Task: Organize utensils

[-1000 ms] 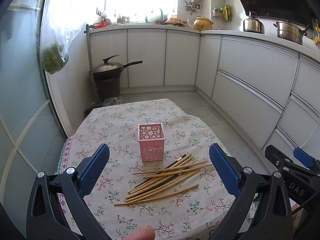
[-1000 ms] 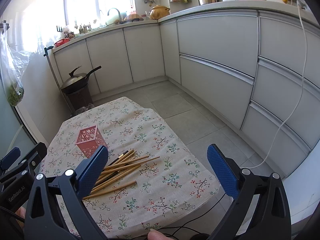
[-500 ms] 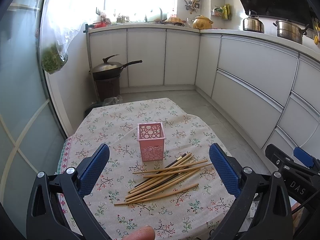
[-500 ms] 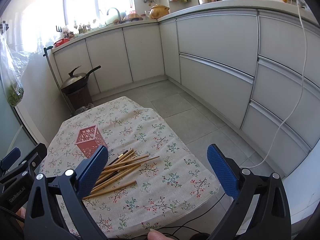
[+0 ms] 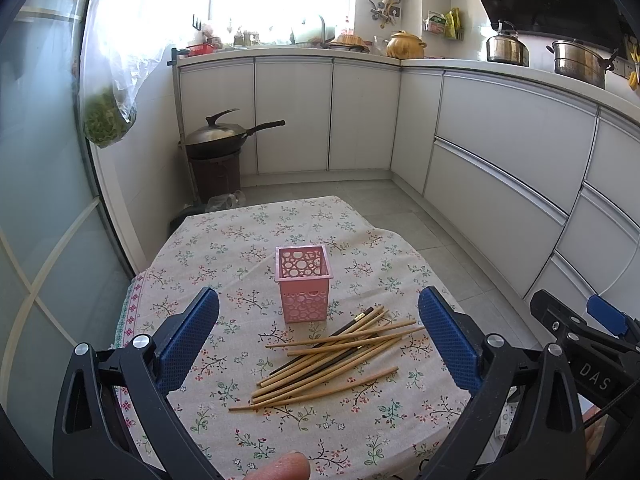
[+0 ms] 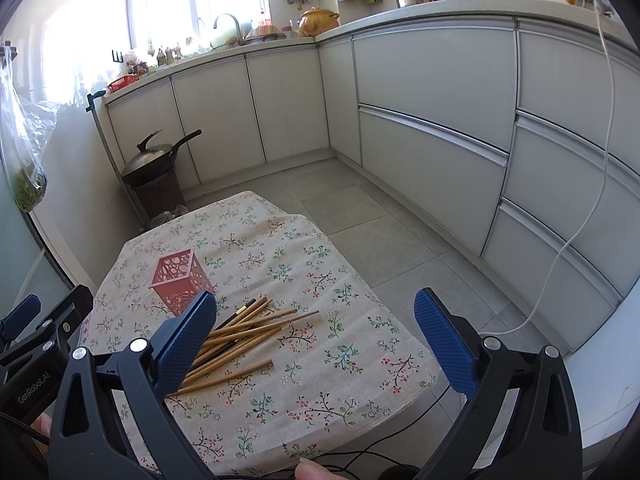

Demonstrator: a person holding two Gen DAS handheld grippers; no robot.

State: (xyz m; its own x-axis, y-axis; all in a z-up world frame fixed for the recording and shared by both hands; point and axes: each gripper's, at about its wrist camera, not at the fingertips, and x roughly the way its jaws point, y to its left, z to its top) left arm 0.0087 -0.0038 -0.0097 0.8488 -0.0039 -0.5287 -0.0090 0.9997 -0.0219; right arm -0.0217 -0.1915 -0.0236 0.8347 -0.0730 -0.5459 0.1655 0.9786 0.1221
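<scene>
Left claw [image 5: 319, 338]: jaws spread wide, nothing between them; it hovers above the near edge of the desk [image 5: 224, 240], looking straight down on the pile
Right claw [image 6: 316, 338]: wide open too, empty; it hangs off the desk's right side
Chopsticks [image 5: 336, 350]: a loose, crossed heap lying flat on the flowered cloth; mostly pale wood, a couple of dark ones mixed in
Pink holder [image 5: 304, 282]: upright, perforated with circles, just behind the heap; nothing visible inside it
Wok [image 5: 224, 136]: on a stand on the floor beyond the desk, by the white cabinets
</scene>
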